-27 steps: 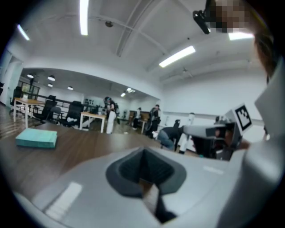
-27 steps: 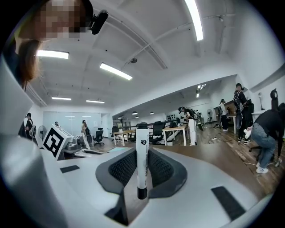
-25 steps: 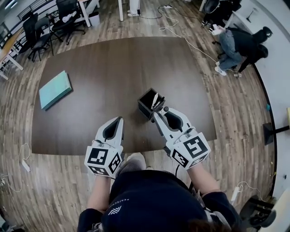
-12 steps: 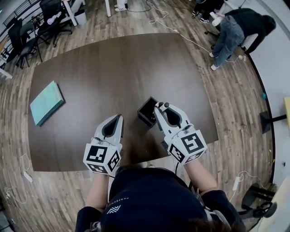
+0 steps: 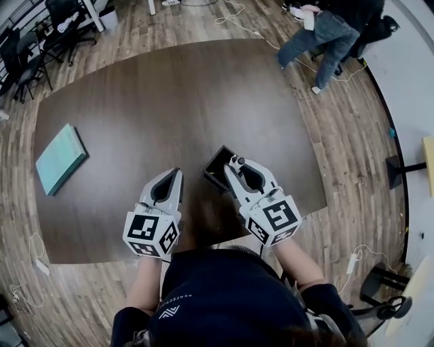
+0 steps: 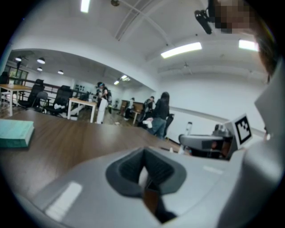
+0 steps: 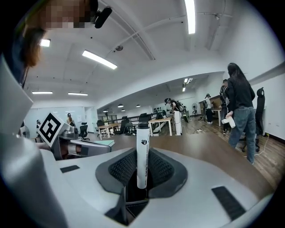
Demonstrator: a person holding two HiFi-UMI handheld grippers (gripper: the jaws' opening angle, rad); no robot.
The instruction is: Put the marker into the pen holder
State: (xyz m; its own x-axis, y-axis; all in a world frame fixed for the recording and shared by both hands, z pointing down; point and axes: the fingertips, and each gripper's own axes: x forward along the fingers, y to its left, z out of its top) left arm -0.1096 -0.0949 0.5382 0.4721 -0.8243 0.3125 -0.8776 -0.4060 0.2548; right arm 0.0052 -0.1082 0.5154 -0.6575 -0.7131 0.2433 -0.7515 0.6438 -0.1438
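Observation:
A black square pen holder (image 5: 215, 169) stands on the dark wooden table (image 5: 149, 115) near its front edge. My right gripper (image 5: 232, 166) is shut on a white marker with a black cap (image 5: 239, 161), held upright at the holder's right rim. In the right gripper view the marker (image 7: 142, 151) stands between the ribbed pads of the right gripper (image 7: 142, 171). My left gripper (image 5: 178, 173) hovers just left of the holder, with its jaws together and nothing in them. In the left gripper view its jaws (image 6: 144, 176) meet over the table.
A teal book (image 5: 60, 159) lies at the table's left side. Office chairs (image 5: 27, 54) stand beyond the far left corner. A person (image 5: 325, 30) walks on the floor past the far right corner, where cables (image 5: 237, 13) lie.
Both grippers have come down and edged forward, bringing the marker's tip from behind the holder to its right rim. The person in the background has walked to the left.

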